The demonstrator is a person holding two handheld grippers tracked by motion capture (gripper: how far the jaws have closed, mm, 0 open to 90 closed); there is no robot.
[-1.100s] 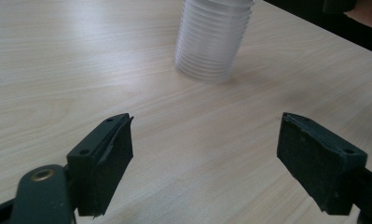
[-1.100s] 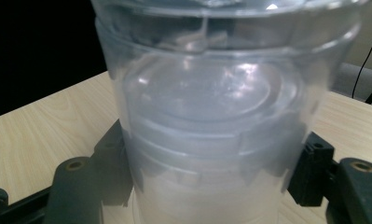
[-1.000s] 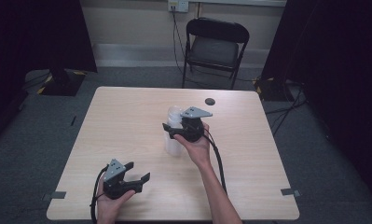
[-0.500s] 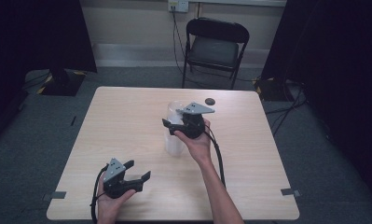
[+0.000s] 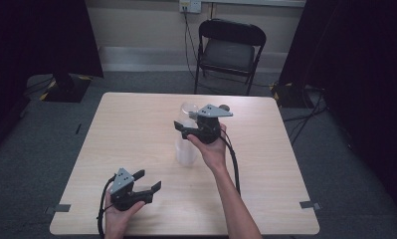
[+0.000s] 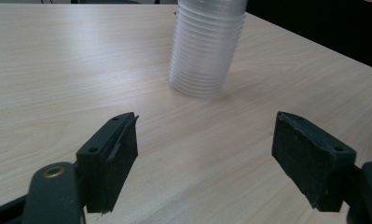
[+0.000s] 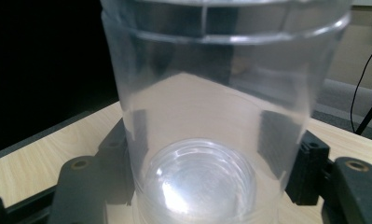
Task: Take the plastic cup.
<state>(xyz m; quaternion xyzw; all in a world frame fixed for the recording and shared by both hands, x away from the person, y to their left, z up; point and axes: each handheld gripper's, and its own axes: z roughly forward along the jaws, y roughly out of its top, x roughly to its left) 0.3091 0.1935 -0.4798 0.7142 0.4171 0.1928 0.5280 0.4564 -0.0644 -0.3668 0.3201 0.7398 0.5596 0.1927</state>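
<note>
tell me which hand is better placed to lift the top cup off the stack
Right. The right gripper already clamps the top clear cup above the cup stack; the left gripper waits open near the table's front edge.

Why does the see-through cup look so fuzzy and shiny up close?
In the right gripper view the clear cup sits right at the lens between the right gripper jaws, so it looks soft, with a white glare spot on its bottom. In the left gripper view the stack of cups is blurred. The high view is dim, with dark corners.
</note>
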